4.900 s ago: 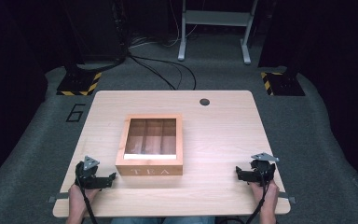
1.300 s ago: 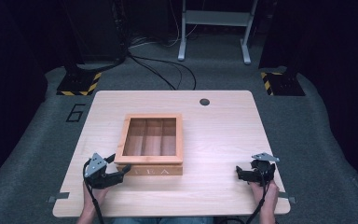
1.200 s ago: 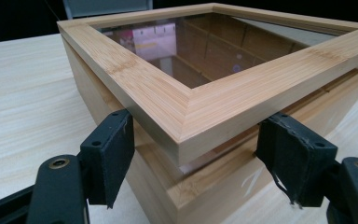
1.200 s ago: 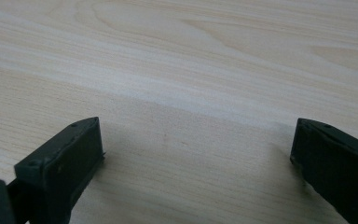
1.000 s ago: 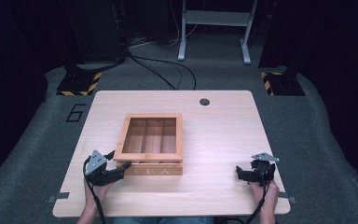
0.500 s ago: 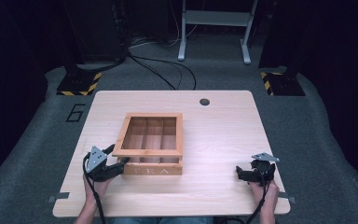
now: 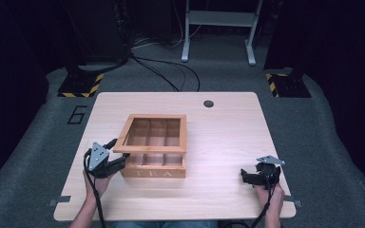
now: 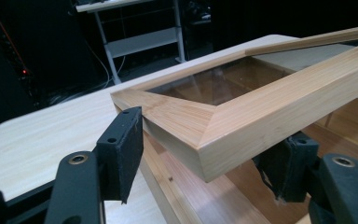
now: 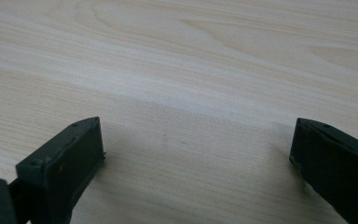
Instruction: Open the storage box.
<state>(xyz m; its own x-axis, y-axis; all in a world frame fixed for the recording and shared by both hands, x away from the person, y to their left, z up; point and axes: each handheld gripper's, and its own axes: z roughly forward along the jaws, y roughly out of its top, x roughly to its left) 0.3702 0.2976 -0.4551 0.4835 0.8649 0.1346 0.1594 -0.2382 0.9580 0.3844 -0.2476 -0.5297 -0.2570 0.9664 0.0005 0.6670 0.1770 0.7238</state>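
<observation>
Because the left tongs (image 8: 209,158), just closing, pinch the near corner of the tea box's lid (image 8: 242,121) to raise it, the right tongs (image 9: 196,163) rest spread on the surface (image 9: 191,70).

Black grippers (image 7: 119,163), grey three-cornered plates

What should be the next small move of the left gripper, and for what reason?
Probably keep raising the lid's front corner so it swings back. The left gripper has just been closing its jaws around that corner, and the lid is already tilted above the tea box. The right gripper rests open on the table.
</observation>
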